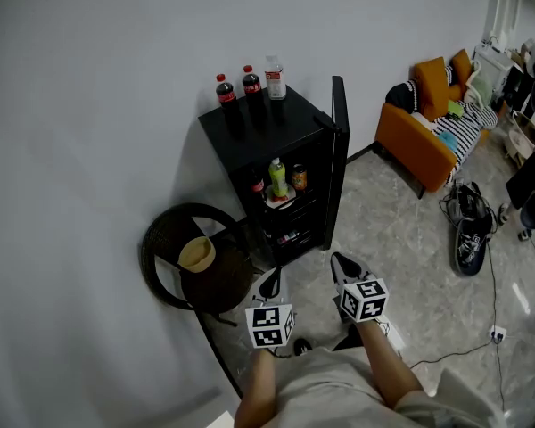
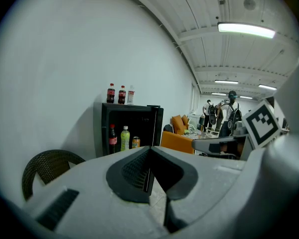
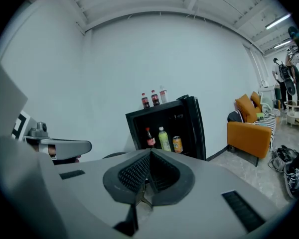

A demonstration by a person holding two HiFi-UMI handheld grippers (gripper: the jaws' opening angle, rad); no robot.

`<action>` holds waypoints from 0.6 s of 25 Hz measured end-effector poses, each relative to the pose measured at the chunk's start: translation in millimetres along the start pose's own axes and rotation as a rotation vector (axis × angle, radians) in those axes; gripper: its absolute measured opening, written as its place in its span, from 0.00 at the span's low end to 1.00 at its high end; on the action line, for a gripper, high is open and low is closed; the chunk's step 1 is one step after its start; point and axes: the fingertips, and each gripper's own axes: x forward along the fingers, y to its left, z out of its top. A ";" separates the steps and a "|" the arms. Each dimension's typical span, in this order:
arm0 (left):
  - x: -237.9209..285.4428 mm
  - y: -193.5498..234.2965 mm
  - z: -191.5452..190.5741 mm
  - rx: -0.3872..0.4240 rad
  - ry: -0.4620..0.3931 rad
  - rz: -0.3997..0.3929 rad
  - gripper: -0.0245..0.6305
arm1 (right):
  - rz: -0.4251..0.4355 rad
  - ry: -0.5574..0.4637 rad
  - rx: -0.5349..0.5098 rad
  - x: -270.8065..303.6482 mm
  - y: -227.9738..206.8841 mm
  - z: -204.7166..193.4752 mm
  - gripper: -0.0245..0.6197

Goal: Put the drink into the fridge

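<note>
Close by, the left claw (image 1: 269,283) and right claw (image 1: 341,267) are both pinched shut and empty, well short of the open fridge (image 1: 299,119), so I'd call this the approach: next, one must spread around a cola bottle (image 1: 251,81) at the fridge top's back edge.

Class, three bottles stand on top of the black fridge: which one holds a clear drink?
The clear bottle at the right end of the row. The two dark bottles to its left hold a dark drink and have red caps.
</note>
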 end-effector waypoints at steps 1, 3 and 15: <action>1.3 0.2 -0.7 -0.002 0.002 -0.002 0.05 | 0.001 0.001 -0.003 0.7 -0.4 0.4 0.05; 3.7 0.7 -3.2 -0.007 0.010 -0.005 0.05 | 0.007 0.002 -0.024 2.6 0.7 0.7 0.05; 2.6 4.8 -6.3 -0.010 0.014 0.003 0.05 | 0.018 0.029 -0.082 9.5 10.0 -5.2 0.05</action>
